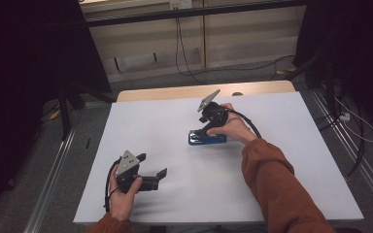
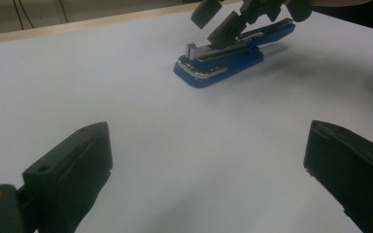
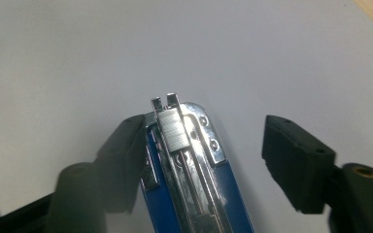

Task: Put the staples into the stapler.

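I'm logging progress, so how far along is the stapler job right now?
Done: the blue stapler lies on the white table, open, a strip of staples in its channel. In hand: the right gripper straddles it, jaws open. The left gripper waits apart, open. Left: apparently closing the stapler.

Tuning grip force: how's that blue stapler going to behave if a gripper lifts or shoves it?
The stapler looks rigid, metal on plastic, so probably dense for its size. Its flat base on the white table suggests it slides rather than rolls. The top stands raised, staples exposed; it may pivot or snap shut if the right gripper, jaws apart around it, squeezes.
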A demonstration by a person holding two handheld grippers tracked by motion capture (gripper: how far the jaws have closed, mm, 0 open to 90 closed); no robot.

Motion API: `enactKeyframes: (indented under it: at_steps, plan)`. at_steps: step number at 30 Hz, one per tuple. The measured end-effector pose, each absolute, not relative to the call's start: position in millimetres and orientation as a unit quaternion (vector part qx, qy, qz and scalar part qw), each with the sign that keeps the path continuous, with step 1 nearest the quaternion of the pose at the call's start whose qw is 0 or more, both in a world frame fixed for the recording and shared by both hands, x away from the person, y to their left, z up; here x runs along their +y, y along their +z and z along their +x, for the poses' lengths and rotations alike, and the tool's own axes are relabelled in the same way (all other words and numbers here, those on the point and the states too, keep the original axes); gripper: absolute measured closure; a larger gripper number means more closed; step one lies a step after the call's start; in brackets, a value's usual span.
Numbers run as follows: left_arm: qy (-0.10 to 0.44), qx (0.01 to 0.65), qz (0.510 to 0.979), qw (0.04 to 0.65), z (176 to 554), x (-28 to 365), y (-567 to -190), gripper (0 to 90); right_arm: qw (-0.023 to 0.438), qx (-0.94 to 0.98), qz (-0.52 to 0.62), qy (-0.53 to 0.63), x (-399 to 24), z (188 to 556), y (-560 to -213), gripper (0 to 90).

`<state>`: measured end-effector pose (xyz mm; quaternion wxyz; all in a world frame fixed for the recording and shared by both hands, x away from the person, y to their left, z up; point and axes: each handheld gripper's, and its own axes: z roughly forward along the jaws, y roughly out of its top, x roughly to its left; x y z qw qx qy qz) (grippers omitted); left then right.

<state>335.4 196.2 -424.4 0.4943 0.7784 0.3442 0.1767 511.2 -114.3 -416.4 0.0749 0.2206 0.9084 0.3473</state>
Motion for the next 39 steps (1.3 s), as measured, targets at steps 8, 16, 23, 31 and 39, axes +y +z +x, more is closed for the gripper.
enactKeyframes:
  at_steps: [8, 16, 23, 31, 39]
  plan:
    - [0.178, 0.346, 0.780, 0.491, 336, 196, -425, 3.8, 0.087, 0.886, 0.267, 0.369, -119, 505, -417, 11.0]
    - [0.174, 0.349, 0.777, 0.494, 336, 197, -425, 3.8, 0.090, 0.871, 0.297, 0.382, -125, 500, -417, 7.4]
    - [0.175, 0.349, 0.778, 0.492, 336, 197, -425, 3.8, 0.095, 0.862, 0.308, 0.392, -130, 492, -418, 5.9]
    - [0.175, 0.349, 0.777, 0.493, 336, 197, -425, 3.8, 0.116, 0.845, 0.335, 0.400, -137, 485, -419, 6.2]
    - [0.182, 0.352, 0.776, 0.491, 337, 197, -425, 3.5, 0.134, 0.827, 0.358, 0.414, -144, 475, -420, 6.3]
